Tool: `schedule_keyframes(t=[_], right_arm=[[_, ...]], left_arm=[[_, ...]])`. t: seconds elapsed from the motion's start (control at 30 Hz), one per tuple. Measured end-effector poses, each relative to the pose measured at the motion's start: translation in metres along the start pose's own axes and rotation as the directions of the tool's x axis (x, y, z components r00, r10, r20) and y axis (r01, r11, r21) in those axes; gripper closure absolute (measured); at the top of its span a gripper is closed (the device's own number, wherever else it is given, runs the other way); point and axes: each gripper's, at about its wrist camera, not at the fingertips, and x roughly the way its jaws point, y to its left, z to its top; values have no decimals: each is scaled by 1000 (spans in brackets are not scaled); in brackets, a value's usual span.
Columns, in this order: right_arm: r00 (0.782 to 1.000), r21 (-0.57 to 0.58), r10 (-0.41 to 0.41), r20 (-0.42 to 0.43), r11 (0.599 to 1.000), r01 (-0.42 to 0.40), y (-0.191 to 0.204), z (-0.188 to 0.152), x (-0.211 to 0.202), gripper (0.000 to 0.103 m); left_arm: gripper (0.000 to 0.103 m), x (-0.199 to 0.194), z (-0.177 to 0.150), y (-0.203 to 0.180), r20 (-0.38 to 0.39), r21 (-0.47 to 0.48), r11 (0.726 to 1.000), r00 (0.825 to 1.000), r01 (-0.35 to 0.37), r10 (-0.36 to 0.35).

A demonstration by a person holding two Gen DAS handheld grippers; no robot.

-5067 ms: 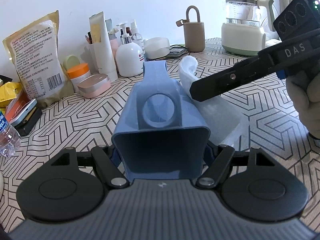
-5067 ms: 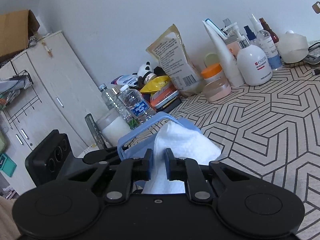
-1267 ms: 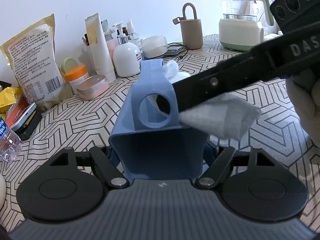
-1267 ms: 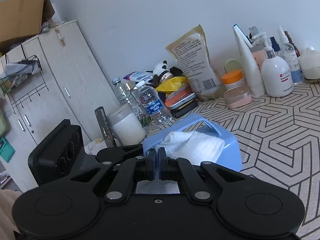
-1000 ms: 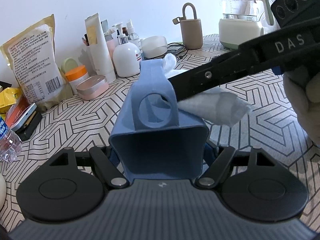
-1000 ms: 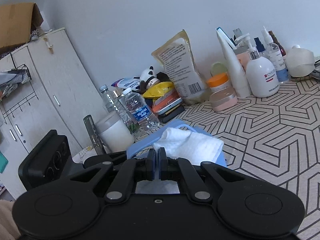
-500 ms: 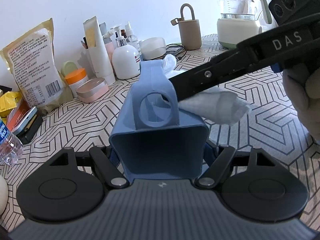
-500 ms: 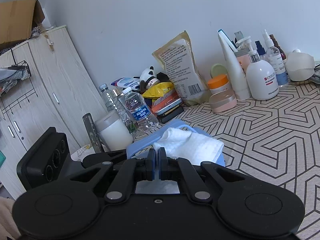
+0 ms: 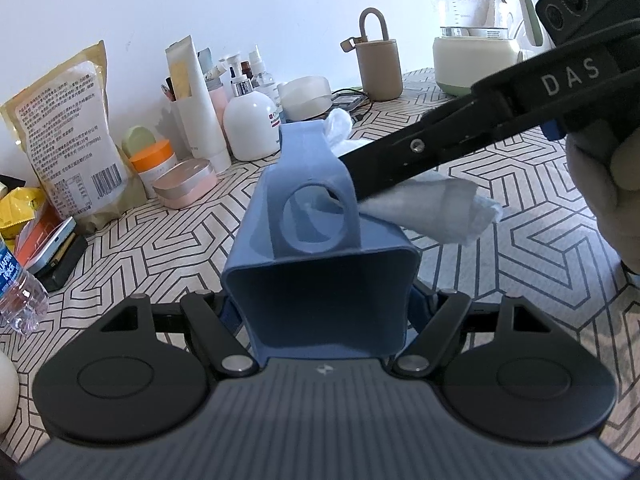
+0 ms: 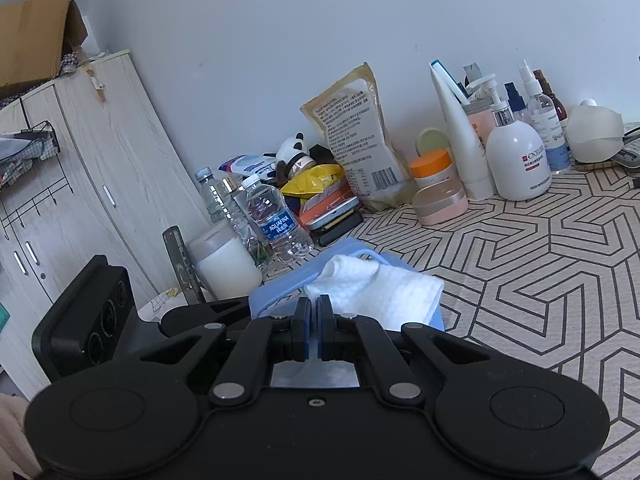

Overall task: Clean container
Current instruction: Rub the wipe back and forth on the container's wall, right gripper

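Patterned table (image 9: 160, 240) — left gripper (image 9: 320, 312) clamps blue container (image 9: 320, 288) (tilted); right gripper (image 10: 314, 330) pinches white cloth (image 10: 384, 292).

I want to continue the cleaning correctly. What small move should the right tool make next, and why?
Probably slide the right tool along the blue container's side to wipe on. Its jaws are shut on the white cloth, which lies against the container's outer wall, and the left tool holds the container by its base. How clean the wall already is cannot be told.

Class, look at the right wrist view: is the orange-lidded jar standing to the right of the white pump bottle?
No: the orange-lidded jar stands left of the white pump bottle, with a white tube between them.
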Motion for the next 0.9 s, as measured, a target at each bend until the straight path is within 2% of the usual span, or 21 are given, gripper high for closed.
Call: schedule_keyframes(t=[0.43,0.9], right_arm=[[1000,-8,-1,-1,1000,1,0,0,-1,102],[1000,-7,-16,-7,1000,16,-2,0,-5,102]], left_arm=[[28,6,2,13,-1,-18,1000,1000,11,-11],[28,5,1,8,-4,-27,1000,1000,12,-12]])
